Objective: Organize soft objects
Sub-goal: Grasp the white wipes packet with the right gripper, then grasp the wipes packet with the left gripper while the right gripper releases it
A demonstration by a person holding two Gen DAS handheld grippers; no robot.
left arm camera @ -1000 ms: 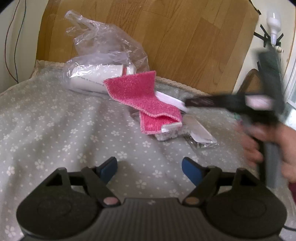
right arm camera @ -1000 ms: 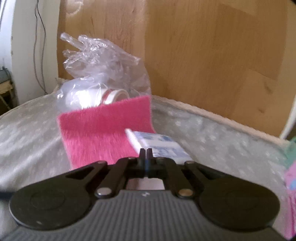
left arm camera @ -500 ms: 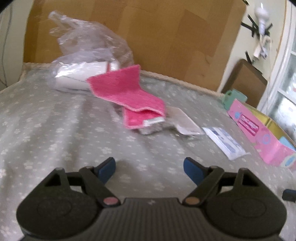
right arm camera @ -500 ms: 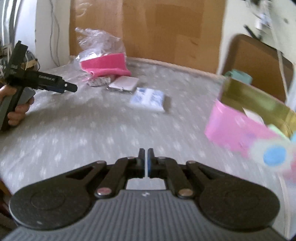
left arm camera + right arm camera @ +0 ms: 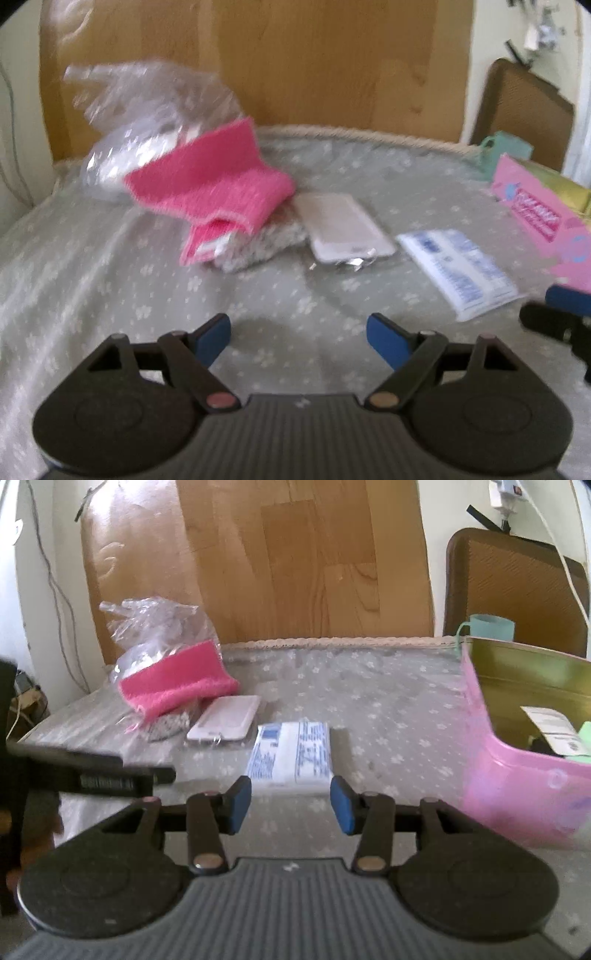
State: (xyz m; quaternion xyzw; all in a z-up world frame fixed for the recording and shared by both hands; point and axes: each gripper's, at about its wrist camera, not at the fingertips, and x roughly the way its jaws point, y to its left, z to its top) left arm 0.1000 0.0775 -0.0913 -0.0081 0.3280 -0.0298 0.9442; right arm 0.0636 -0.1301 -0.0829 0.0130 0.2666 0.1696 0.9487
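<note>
Reaching for the next soft item: the right gripper lines up on the tissue pack.

The right gripper (image 5: 291, 805) hangs low over the grey flowered cloth (image 5: 388, 709), its jaws are opening and nothing is between them; the white-and-blue tissue pack (image 5: 291, 755) lies flat just ahead of its fingertips. The left gripper (image 5: 297, 338) is released and empty, its jaws stand wide over bare cloth, and it points toward the pink towel (image 5: 210, 184), which leans on a clear plastic bag (image 5: 147, 122). A phone case (image 5: 345, 227) lies between the towel and the pack. I judge the pink box (image 5: 517, 775) on the right is the place for collecting. Next the right jaws must go forward around the pack, close on it and carry it to the box.
</note>
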